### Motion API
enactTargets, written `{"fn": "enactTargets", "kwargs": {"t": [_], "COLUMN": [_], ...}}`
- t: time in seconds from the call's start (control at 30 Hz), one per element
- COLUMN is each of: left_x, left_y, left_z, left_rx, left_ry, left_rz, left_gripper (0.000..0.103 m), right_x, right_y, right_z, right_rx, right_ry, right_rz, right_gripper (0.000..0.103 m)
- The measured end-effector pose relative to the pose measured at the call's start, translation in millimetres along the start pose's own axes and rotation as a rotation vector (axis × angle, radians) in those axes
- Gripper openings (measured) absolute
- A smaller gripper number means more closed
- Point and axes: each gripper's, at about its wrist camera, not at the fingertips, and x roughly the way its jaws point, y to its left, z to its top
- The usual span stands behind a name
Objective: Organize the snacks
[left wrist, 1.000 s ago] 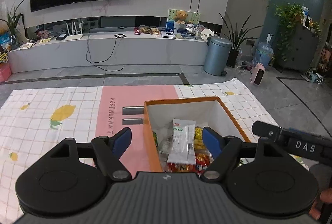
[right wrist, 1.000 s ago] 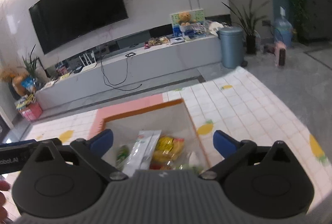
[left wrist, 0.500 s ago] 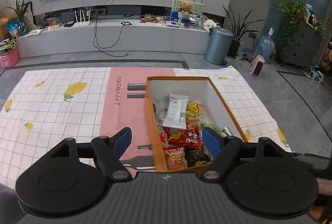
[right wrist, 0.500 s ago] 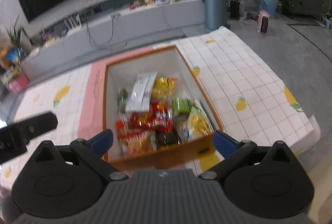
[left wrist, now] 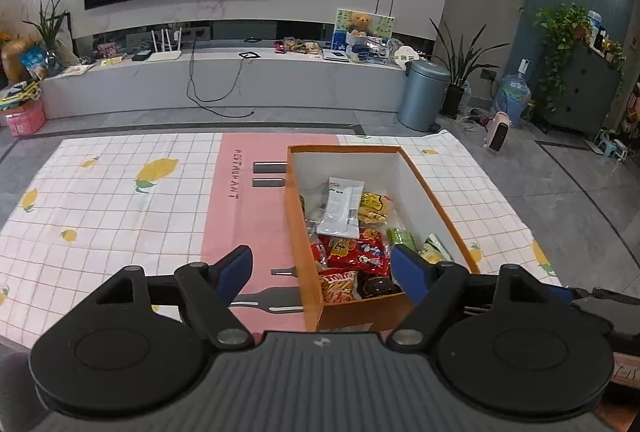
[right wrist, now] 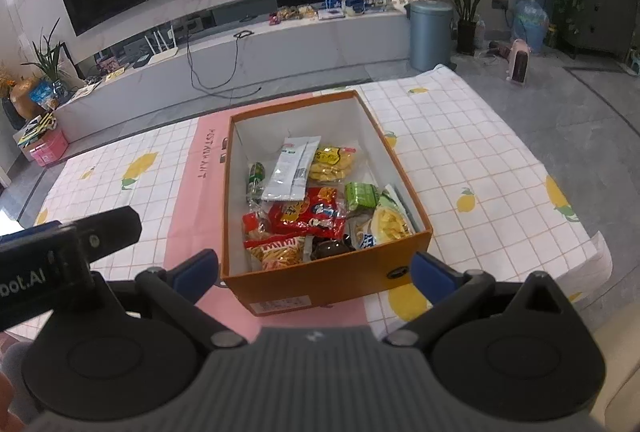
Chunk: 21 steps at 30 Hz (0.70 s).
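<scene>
Both claws, left (left wrist: 321,266) and right (right wrist: 315,270), hang spread and empty just short of the box's (right wrist: 332,278) near end, its long axis running away, packets (right wrist: 308,212) inside.

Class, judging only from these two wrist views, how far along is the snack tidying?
Done, it seems: the snack packets lie inside the orange box on the checked cloth, and none shows loose on the cloth. In hand: nothing; the left gripper and right gripper are both open and empty, apart from the box. Left: little visible, perhaps neatening the heap.
</scene>
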Motion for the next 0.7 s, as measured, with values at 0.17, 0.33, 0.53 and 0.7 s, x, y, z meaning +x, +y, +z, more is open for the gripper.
{"fn": "enactTargets", "kwargs": {"t": [0.17,0.33,0.53,0.7], "left_x": [-1,0,4,8], "left_y": [-7,-13,-17,-20], "left_z": [-7,-12,-16,-18], "left_rx": [0.013,0.021,0.027,0.038], "left_ry": [-0.002,-0.001,0.004,0.009], "left_rz": [-0.008,0.001,0.009,0.022], "left_gripper": [0.091,0.091,0.091,0.091], "right_x": [0,0,3,7], "right_y": [-4,-7,-10,-13], "right_z": [-8,-12,-16,-20], "right_rx": [0.024,0.017,0.013,0.011], "right_ry": [-0.005,-0.009,-0.006,-0.005], "right_rz": [-0.019,-0.046,-0.065,-0.076], "right_gripper": [0.100,0.100,0.100,0.100]}}
